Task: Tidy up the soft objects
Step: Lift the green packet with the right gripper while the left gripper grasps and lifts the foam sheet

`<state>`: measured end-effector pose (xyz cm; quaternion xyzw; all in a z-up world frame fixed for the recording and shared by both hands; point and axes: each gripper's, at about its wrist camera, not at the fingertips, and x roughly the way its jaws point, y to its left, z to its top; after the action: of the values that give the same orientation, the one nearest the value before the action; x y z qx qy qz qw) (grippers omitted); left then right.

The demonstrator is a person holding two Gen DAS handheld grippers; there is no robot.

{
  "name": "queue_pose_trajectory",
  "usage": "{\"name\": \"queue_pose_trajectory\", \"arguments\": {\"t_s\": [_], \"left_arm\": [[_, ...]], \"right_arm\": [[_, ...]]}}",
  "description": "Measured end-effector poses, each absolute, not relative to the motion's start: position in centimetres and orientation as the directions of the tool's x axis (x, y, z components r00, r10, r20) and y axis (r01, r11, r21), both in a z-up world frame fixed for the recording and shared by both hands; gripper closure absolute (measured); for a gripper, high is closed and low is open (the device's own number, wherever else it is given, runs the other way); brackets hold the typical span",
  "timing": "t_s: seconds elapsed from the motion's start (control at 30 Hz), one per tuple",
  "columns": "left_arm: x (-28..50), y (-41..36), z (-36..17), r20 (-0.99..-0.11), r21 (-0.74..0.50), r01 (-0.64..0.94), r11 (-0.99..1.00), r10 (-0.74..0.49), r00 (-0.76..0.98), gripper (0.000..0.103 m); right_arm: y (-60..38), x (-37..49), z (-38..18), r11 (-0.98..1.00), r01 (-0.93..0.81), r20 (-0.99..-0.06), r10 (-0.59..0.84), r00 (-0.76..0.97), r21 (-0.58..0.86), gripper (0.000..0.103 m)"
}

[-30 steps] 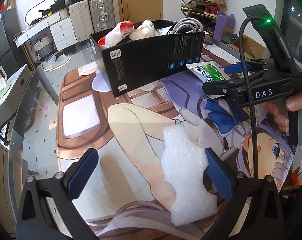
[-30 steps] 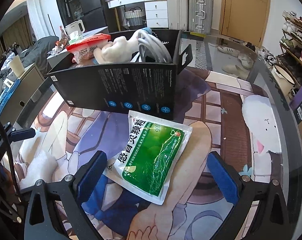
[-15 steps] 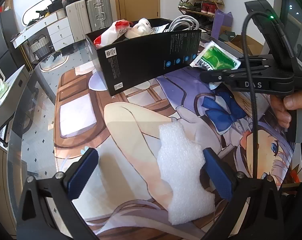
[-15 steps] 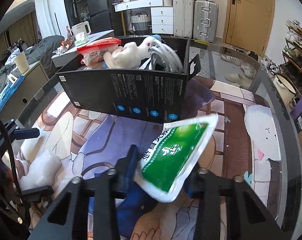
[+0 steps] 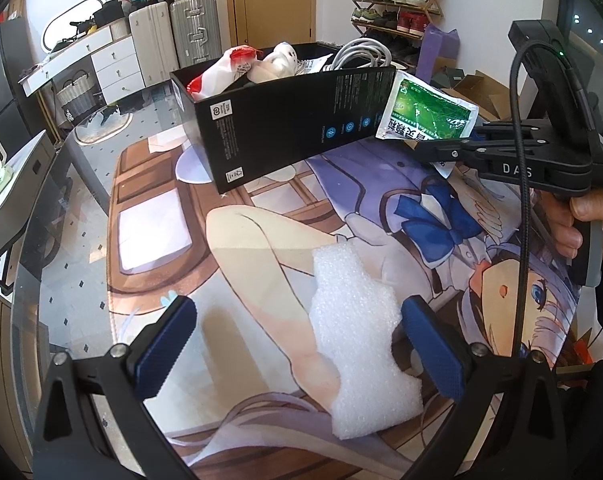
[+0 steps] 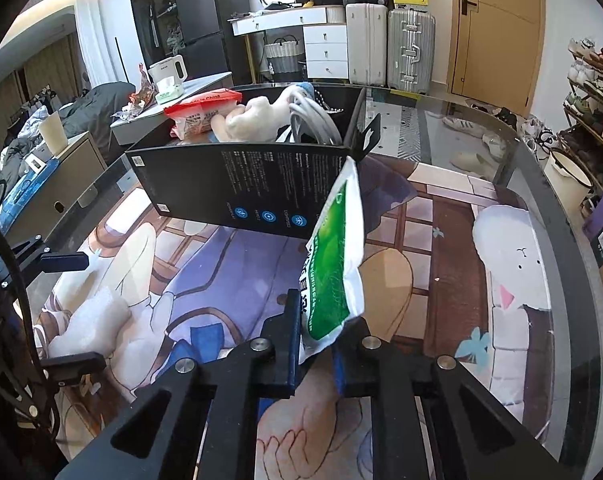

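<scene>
Glass counter (image 5: 81, 184), covered mostly by printed anime mat (image 5: 261, 248).

Black open-top box (image 6: 237, 192) standing on mat toward far side; loaded with red-and-white packet (image 6: 201, 110), cream plush toy (image 6: 253, 118), coiled grey cable (image 6: 313, 124).

White foam sheet (image 5: 361, 320) lying flat on mat, near side, well apart from box; sits between left gripper (image 5: 297, 344) pads, nearer the right-hand pad, not touched by either.

Green-and-white sachet (image 6: 333, 264) lifted clear of mat, held edge-up and tilted, upper corner overlapping box's front wall at its right end in right wrist view. Whether touching box: cannot tell.

Left gripper: jaws spread wide, nothing gripped, hovering over foam sheet.

Right gripper (image 6: 317, 352): jaws closing, nearly together, pinching lower edge of sachet; sachet between pads. In left wrist view, same gripper (image 5: 429, 148) seen from the side with sachet (image 5: 425, 112) sticking out of its tip beside the box's end; person's hand (image 5: 589, 220) on handle.
</scene>
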<state>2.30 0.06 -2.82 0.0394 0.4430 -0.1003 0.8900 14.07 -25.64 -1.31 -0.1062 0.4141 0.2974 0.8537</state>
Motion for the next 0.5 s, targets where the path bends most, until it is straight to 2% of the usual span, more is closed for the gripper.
{"name": "queue_pose_trajectory", "arguments": {"t_s": [0.23, 0.33, 0.4, 0.43, 0.5], "left_arm": [[1.9, 0.1, -2.5, -0.792, -0.026, 0.234, 0.972, -0.163, 0.588, 0.003], [1.7, 0.0, -2.7, -0.795, -0.031, 0.247, 0.969, -0.174, 0.581, 0.021], [1.5, -0.2, -2.7, -0.792, -0.036, 0.265, 0.964, -0.189, 0.580, 0.044], [1.3, -0.2, -2.6, -0.789, -0.035, 0.273, 0.961, -0.194, 0.583, 0.048], [1.2, -0.3, -2.4, -0.783, -0.060, 0.295, 0.954, -0.228, 0.579, 0.064]], "right_arm": [[-26.7, 13.4, -0.2, 0.800, -0.597, -0.745, 0.434, 0.506, 0.061, 0.090], [-26.9, 13.0, 0.3, 0.798, -0.600, -0.736, 0.440, 0.515, 0.058, 0.090], [-26.8, 12.8, 0.6, 0.795, -0.604, -0.728, 0.447, 0.519, 0.058, 0.090], [-26.9, 12.7, 0.7, 0.794, -0.605, -0.725, 0.450, 0.522, 0.057, 0.090], [-27.0, 12.5, 1.0, 0.793, -0.607, -0.718, 0.454, 0.527, 0.056, 0.090]]}}
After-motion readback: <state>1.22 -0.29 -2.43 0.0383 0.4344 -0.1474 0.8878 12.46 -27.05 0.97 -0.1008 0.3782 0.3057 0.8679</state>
